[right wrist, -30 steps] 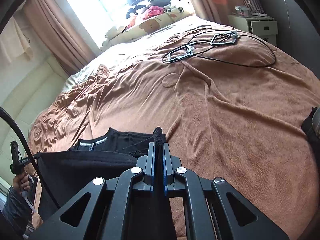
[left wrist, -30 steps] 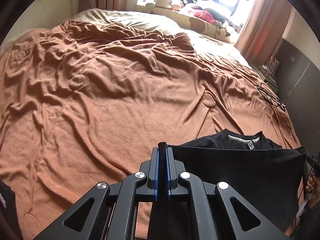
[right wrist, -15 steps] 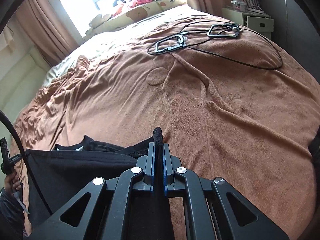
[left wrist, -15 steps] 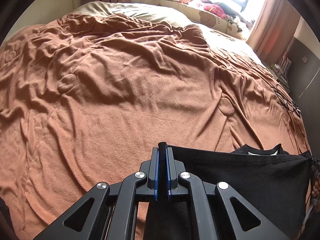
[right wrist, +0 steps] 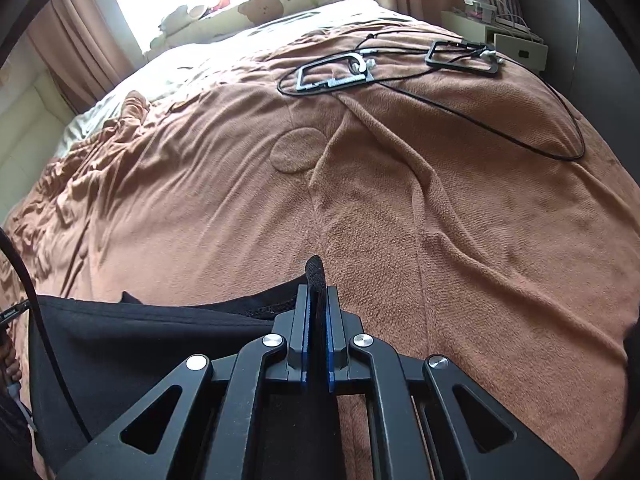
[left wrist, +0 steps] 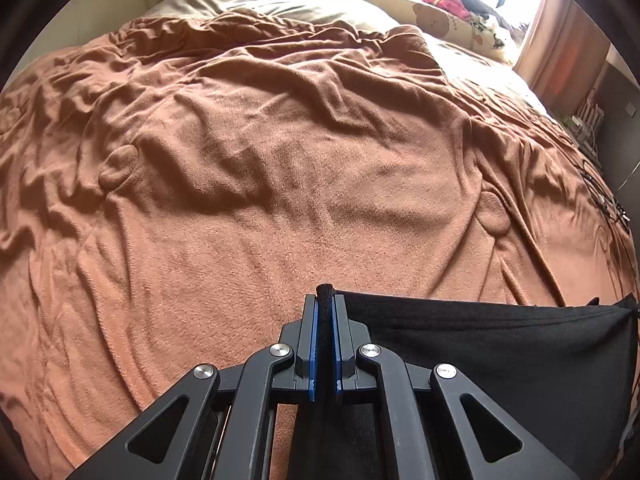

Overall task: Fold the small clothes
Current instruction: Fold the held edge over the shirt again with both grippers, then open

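A black garment point(left wrist: 500, 344) hangs stretched between my two grippers above the brown blanket. My left gripper point(left wrist: 325, 300) is shut on its left corner, with a nub of black cloth poking out past the blue pads. In the right wrist view the same black garment point(right wrist: 152, 332) spreads leftward from my right gripper point(right wrist: 316, 284), which is shut on the other corner. A fold of the cloth's far layer shows just behind the taut top edge there. The lower part of the garment is hidden behind the gripper bodies.
The brown blanket point(left wrist: 260, 184) covers a wide bed, wrinkled at the left. Two black frames with a long cable point(right wrist: 400, 68) lie at the far right of the bed. Pillows and plush toys point(left wrist: 440, 8) line the window side. A white cabinet point(right wrist: 504, 36) stands beyond.
Both grippers have carried the stretched garment forward over the bed and a little lower. The collar and label seen behind the top edge earlier are now hidden by the raised cloth.
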`<state>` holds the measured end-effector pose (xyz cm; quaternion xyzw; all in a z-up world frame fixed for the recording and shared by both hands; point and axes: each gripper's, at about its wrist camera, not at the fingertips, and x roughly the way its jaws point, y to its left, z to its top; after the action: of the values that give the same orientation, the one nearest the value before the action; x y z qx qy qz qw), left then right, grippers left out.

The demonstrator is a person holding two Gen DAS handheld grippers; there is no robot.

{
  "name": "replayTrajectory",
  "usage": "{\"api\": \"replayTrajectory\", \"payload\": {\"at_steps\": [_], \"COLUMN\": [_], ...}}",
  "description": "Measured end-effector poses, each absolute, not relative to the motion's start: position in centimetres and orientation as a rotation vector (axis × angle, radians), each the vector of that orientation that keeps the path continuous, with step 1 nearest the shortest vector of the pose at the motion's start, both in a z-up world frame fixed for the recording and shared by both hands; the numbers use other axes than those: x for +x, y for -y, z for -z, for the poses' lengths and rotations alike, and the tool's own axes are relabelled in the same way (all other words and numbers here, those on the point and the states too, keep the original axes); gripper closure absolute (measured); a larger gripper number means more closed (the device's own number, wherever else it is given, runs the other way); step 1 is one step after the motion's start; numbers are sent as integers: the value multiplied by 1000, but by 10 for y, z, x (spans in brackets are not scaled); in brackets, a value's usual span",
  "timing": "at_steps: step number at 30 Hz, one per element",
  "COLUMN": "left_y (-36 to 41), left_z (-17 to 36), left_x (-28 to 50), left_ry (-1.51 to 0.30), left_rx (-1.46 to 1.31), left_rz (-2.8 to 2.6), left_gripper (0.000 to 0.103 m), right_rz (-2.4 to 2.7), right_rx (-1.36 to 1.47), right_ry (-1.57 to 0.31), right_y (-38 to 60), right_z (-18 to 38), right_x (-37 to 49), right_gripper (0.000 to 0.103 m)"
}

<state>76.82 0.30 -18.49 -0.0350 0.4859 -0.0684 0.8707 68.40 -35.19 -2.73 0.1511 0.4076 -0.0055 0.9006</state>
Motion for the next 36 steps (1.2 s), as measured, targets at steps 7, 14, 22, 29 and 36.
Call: {"api": "replayTrajectory", "payload": {"at_steps": [7,14,22,29,36], "left_y": [-2,-12,-7,-5,-28], "left_z": [187,158,175,191,177], "left_x": [768,756,772,767,743], "left_ry": [-987,-896,-989,-1060,-1046], "left_rx": [-66,-127,-90,-20,-84], "left_rz": [143,189,177,158,140], "left_gripper": [97,97,96,77,59], "right_rz": [42,18,39,70,28], "right_rx": [319,335,270,271,330], "right_ry": [-827,-719,-676,-790,-792], "right_y": [354,356,348,355,369], "right_z": [34,17,16,36,18], "right_x": [697,673,667,673,643], "right_gripper": [101,101,101,75,48]}}
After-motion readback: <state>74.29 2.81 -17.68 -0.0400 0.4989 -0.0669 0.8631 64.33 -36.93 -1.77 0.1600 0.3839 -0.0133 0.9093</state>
